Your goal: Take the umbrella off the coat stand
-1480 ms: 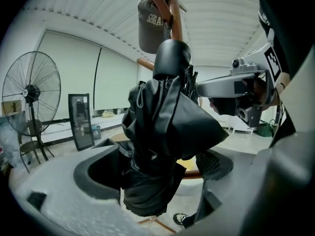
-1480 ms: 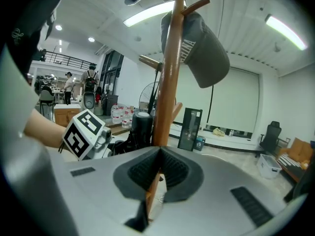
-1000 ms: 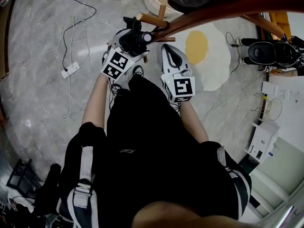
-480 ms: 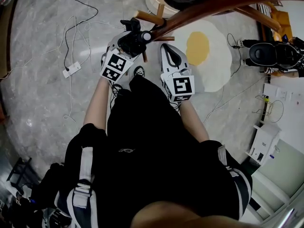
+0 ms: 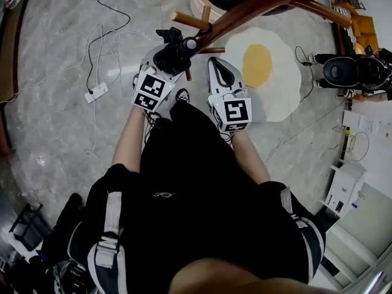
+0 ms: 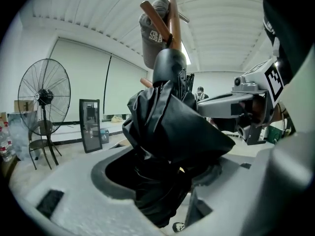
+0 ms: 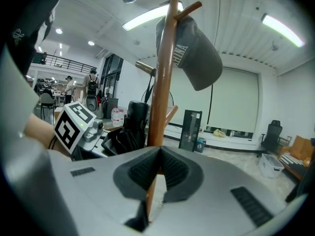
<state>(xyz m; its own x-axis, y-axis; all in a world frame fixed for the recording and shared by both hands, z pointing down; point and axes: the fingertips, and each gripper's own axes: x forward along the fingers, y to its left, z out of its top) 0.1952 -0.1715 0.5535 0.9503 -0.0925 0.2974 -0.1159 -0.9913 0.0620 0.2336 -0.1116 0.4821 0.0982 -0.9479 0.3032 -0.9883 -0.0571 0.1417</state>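
A folded black umbrella (image 5: pixel 174 54) hangs at the brown wooden coat stand (image 5: pixel 245 14), beside its pole. My left gripper (image 5: pixel 166 61) has just been closing with the umbrella between its jaws. In the left gripper view the black fabric (image 6: pixel 172 127) fills the gap of the left gripper (image 6: pixel 165 191), and both pads press on it. My right gripper (image 5: pixel 217 66) is to the right, shut and empty. In the right gripper view the right gripper (image 7: pixel 158 168) points at the stand's pole (image 7: pixel 160 82), apart from it. A grey cap (image 7: pixel 194 53) hangs on a peg higher up.
A fried-egg rug (image 5: pixel 269 72) lies under the stand. A white power strip (image 5: pixel 98 92) with cables is on the floor to the left, and a black machine (image 5: pixel 346 69) to the right. A standing fan (image 6: pixel 44 97) and a mirror (image 6: pixel 90 124) are farther off.
The left gripper has closed on the umbrella and lifted slightly with it. The right gripper has stayed where it was.
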